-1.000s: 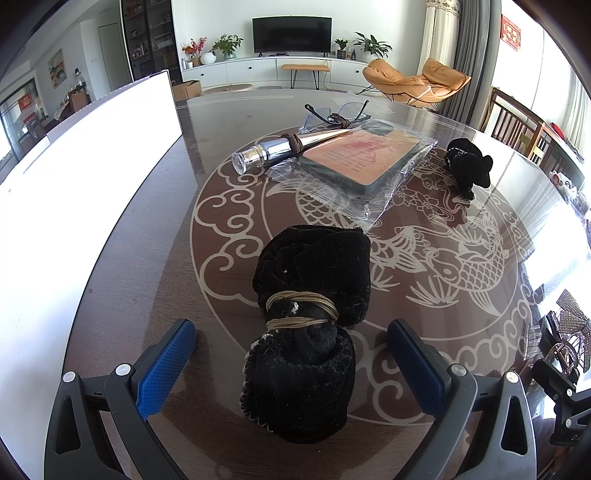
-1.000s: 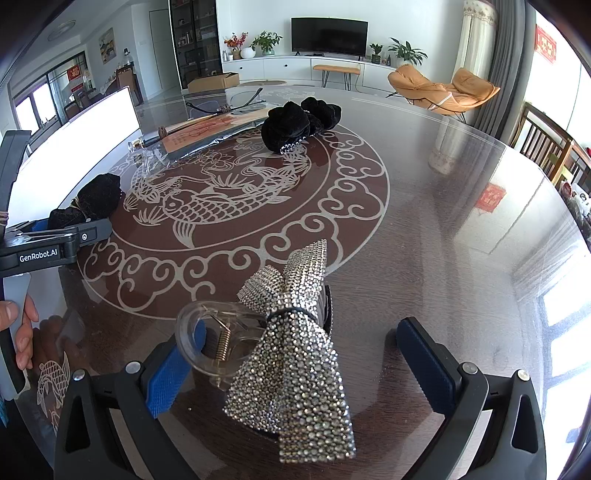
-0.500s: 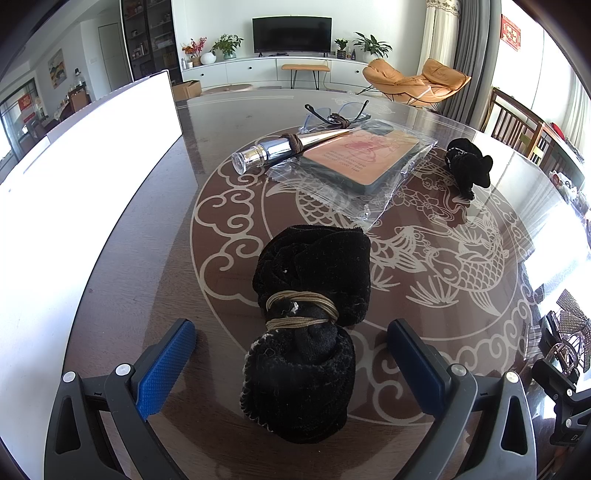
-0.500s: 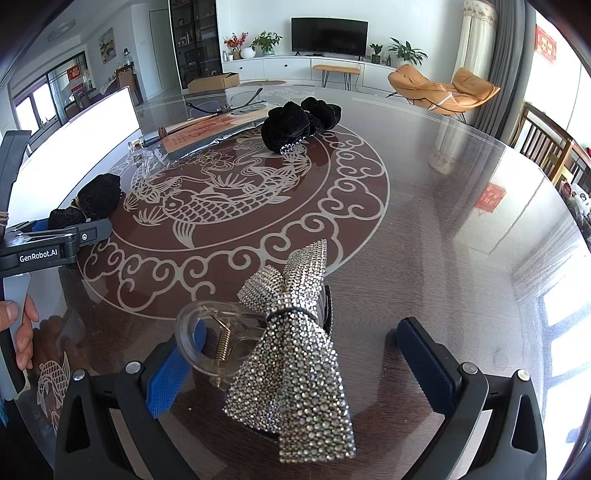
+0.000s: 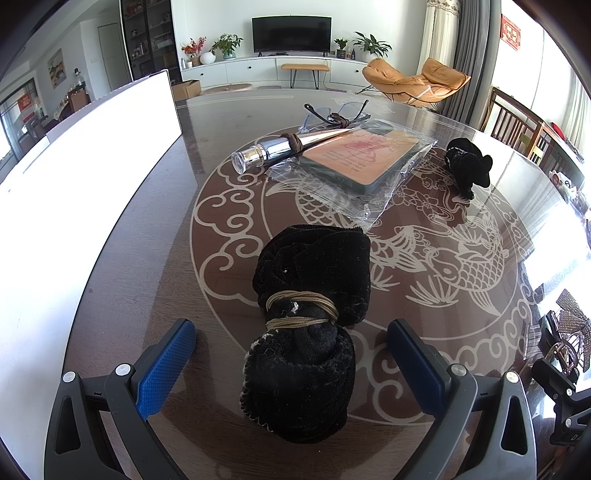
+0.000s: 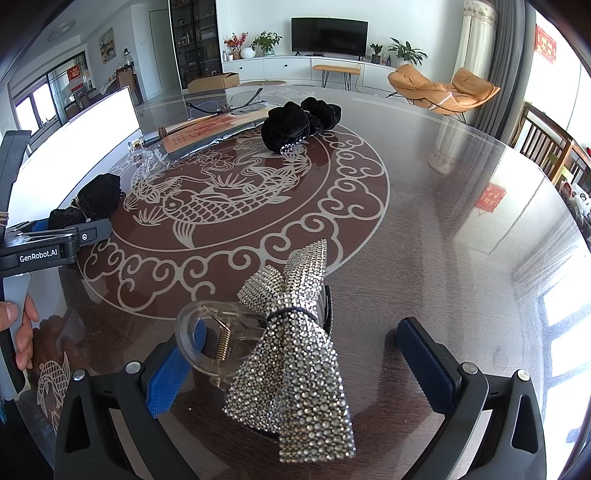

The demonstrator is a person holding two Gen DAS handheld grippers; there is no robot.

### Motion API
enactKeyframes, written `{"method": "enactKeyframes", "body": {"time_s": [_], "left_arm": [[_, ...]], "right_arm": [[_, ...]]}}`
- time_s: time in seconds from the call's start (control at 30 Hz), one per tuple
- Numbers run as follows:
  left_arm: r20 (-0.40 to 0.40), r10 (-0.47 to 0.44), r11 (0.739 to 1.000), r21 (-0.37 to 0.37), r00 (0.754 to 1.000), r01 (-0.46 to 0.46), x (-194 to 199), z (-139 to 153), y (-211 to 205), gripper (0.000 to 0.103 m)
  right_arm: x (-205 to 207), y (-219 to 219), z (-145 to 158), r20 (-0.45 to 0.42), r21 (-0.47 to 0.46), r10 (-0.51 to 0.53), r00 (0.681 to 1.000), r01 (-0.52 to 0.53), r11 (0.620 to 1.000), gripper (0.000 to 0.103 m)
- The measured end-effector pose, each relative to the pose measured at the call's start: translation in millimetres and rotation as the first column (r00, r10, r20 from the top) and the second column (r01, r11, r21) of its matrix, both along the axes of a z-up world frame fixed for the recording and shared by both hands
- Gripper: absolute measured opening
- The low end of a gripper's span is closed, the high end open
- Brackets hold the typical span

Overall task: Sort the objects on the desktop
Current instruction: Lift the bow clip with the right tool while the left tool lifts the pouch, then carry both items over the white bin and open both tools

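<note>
Home living room: television (image 5: 291, 34) on a white cabinet (image 5: 266, 71), potted plants (image 6: 265, 41), orange lounge chair (image 5: 415, 79), curtains (image 6: 476, 40), large patterned tabletop (image 6: 424, 206).

Nothing has shifted in the last second; the left gripper (image 5: 291, 363) sits spread as before, either side of the black cloth bundle (image 5: 308, 328) on the table (image 5: 122, 266); over on the right, the right gripper (image 6: 301, 360) is likewise unmoved, wide around the rhinestone bow clip (image 6: 291, 350).
</note>
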State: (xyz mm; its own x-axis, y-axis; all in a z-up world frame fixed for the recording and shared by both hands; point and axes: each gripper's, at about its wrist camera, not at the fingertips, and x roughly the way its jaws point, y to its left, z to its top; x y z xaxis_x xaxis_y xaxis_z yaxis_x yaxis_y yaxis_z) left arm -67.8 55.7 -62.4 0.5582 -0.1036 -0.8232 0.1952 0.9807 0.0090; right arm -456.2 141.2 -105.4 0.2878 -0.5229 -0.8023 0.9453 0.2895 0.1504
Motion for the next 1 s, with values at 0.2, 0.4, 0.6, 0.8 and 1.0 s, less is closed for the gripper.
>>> {"method": "enactKeyframes", "body": {"time_s": [0.2, 0.4, 0.6, 0.8, 1.0], "left_arm": [[-0.151, -0.16, 0.986, 0.028, 0.976, 0.166, 12.5, 4.0, -2.8, 0.103], [-0.255, -0.234, 0.972, -0.047, 0.938, 0.23, 26.3, 15.4, 9.0, 0.103], [-0.27, -0.254, 0.96, 0.049, 0.929, 0.277, 35.0, 16.0, -10.3, 0.103], [-0.271, -0.273, 0.944, 0.108, 0.923, 0.311, 33.0, 8.5, -24.9, 0.103], [-0.244, -0.314, 0.939, 0.061, 0.918, 0.337, 29.8, 16.2, -30.0, 0.067]], "right_arm": [[0.6, -5.1, 1.5, -0.014, 0.047, 0.054, 0.998, -0.054, 0.997, 0.103], [0.4, -29.2, 18.5, -0.015, 0.275, 0.188, 0.982, -0.177, 0.945, 0.103], [-0.8, -57.1, 26.6, 0.03, 0.461, 0.217, 0.976, -0.206, 0.863, 0.103], [6.2, -57.0, 28.3, 0.009, 0.535, 0.247, 0.969, -0.213, 0.818, 0.103], [10.1, -43.1, 31.1, -0.057, 0.536, 0.293, 0.954, -0.219, 0.816, 0.056]]}}
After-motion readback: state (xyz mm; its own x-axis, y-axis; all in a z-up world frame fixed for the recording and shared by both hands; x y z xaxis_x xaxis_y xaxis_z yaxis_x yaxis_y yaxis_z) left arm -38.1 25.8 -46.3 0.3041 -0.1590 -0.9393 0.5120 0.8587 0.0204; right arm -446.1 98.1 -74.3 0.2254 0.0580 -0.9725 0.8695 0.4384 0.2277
